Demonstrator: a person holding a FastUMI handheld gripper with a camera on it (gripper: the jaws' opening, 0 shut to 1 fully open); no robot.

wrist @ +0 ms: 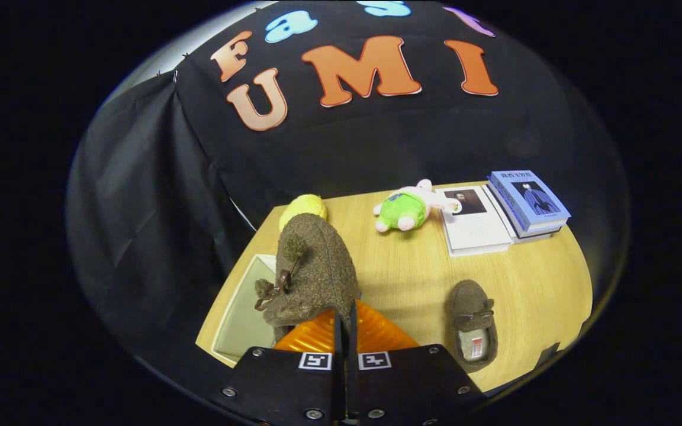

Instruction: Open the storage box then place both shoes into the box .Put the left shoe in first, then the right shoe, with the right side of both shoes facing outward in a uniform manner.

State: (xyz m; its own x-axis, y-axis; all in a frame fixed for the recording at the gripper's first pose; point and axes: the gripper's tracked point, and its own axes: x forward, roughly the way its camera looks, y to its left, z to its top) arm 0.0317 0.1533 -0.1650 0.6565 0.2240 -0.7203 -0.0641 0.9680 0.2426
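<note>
Jaws clenched on the brown shoe [311, 272], carried above the open box [246, 319] at lower left; its mate [472, 325] waits at lower right.

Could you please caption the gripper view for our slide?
Tongs shut on brown fuzzy slipper above open white box; second brown slipper on table.

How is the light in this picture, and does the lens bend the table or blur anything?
Gripper view: even, soft light; the held shoe casts a faint shadow on the table. The fisheye lens curves the table's edges and the books. The other shoe and the plush toy look sharp. The gripper has its jaws almost together on the held shoe.
</note>
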